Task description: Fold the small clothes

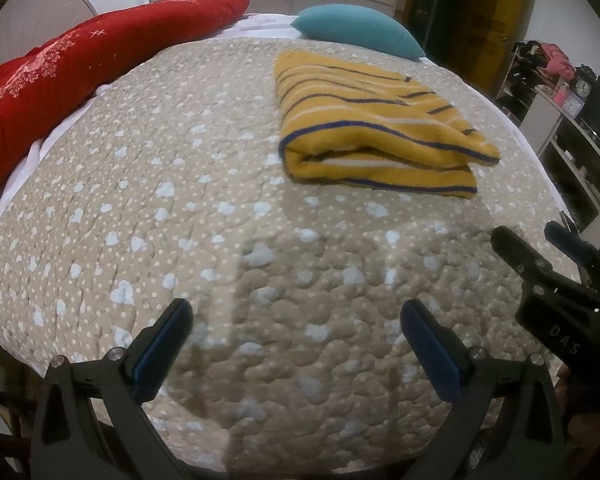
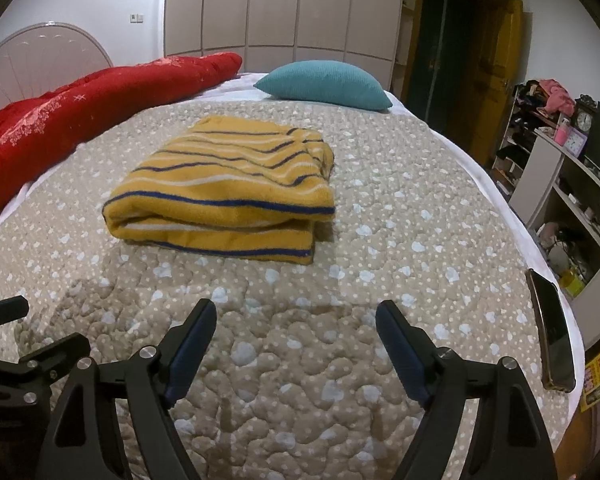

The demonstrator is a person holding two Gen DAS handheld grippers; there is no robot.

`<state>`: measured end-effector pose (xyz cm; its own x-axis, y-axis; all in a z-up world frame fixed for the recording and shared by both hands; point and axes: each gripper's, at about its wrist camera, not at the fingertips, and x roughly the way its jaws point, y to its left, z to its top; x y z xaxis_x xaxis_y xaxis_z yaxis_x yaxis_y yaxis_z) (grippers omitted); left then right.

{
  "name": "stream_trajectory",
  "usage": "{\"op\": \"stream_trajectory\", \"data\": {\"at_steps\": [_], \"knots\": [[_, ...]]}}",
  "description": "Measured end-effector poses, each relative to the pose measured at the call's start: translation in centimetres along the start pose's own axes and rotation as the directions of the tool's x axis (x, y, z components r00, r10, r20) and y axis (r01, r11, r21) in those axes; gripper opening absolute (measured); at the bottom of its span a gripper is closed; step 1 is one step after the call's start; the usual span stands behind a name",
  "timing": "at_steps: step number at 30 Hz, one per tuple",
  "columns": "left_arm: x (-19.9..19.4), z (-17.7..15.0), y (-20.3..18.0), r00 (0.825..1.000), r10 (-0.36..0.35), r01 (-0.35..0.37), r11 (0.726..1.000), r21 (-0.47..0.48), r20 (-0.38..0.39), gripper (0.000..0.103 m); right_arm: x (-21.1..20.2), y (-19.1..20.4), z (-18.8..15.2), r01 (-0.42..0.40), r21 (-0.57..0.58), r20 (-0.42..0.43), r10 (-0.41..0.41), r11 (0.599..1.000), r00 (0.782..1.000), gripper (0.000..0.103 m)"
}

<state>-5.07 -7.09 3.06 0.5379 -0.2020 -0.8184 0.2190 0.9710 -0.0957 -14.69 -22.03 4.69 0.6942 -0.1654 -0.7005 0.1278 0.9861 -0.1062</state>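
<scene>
A yellow garment with blue and white stripes (image 1: 376, 128) lies folded into a thick rectangle on the beige dotted quilt (image 1: 180, 200). It also shows in the right wrist view (image 2: 224, 188), ahead of the fingers. My left gripper (image 1: 296, 312) is open and empty, held above the quilt well short of the garment. My right gripper (image 2: 296, 312) is open and empty too, above the quilt in front of the garment. The right gripper (image 1: 540, 244) shows at the right edge of the left wrist view. Part of the left gripper (image 2: 20, 356) shows at the lower left of the right wrist view.
A red duvet (image 2: 80, 108) lies along the bed's left side. A teal pillow (image 2: 324, 84) sits at the far end. A phone (image 2: 552, 332) lies near the bed's right edge. Shelves (image 2: 572, 184) with clutter stand to the right, and wardrobes (image 2: 284, 8) stand behind.
</scene>
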Motion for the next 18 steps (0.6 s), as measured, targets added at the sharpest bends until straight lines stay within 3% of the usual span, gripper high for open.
{"op": "stream_trajectory", "data": {"at_steps": [18], "knots": [[0.4,-0.4,1.3,0.999,0.04,-0.04,0.999,-0.022,0.003,0.103,0.4,1.2,-0.3,0.001,-0.04,-0.015,-0.002,0.999,1.0,0.087]]}}
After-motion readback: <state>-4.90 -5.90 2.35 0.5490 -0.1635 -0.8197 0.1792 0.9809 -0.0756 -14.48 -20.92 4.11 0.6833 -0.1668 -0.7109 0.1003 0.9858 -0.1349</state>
